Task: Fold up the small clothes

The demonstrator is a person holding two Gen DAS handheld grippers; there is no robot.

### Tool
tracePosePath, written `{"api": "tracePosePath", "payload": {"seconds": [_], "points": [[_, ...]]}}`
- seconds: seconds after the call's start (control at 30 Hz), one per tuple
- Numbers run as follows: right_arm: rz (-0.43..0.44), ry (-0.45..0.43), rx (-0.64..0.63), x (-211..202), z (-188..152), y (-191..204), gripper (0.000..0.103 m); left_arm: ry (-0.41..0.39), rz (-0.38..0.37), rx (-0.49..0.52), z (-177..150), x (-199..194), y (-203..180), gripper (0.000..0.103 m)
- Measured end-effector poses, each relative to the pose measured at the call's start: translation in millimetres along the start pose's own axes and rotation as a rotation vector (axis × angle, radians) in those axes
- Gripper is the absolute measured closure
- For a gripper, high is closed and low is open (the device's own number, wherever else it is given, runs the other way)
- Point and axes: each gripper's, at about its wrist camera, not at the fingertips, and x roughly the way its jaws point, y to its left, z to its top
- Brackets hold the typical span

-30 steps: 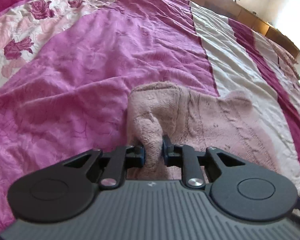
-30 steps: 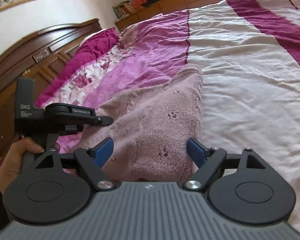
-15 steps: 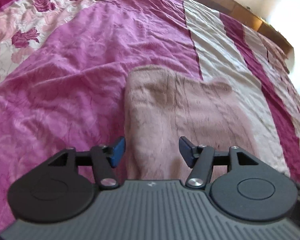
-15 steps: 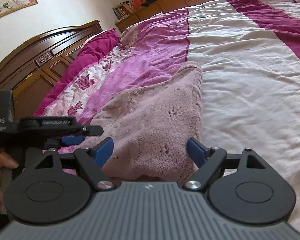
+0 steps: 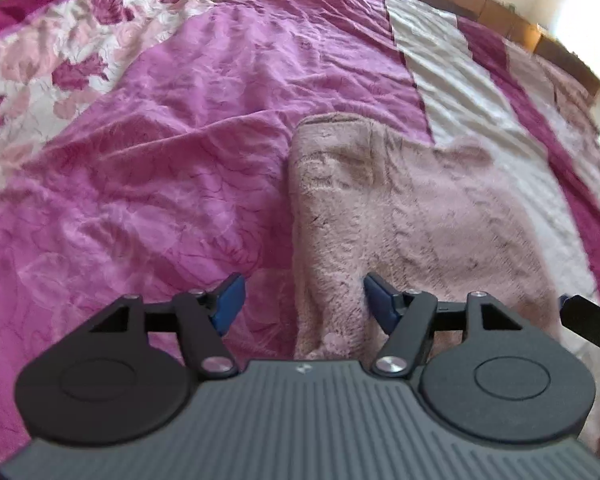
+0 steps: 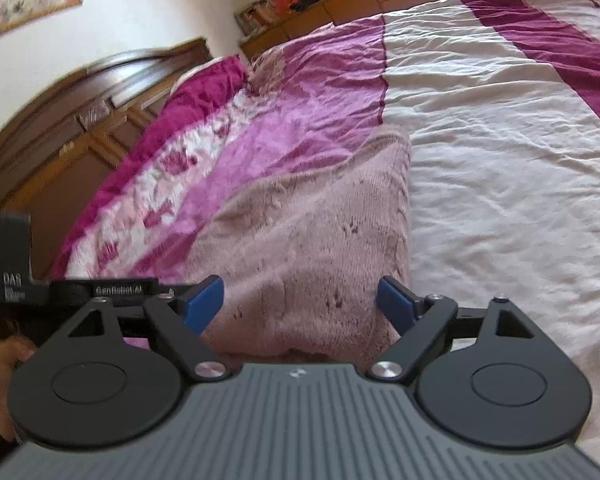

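Letting go just now — left gripper (image 5: 302, 300) jaws have been opening off the pink knit (image 5: 400, 216), which lies folded on the bedspread (image 5: 160, 160) toward 12–1 o'clock. Right gripper (image 6: 300, 304) jaws gape too, gripping nothing. Fold looks laid — next comes smoothing, I'd guess.

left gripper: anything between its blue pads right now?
Left gripper jaws have just been opening, with nothing pinched. In the left wrist view, the pink knit garment edge and purple bedspread lie between them.
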Motion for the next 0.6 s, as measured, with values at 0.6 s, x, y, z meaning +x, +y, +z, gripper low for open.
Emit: {"api": "tracePosePath", "payload": {"seconds": [0.6], "points": [[0.088,0.145,0.335,71,14,-60,0.003,0.036,-0.122,-0.178,-2,25,17,0.028]]}}
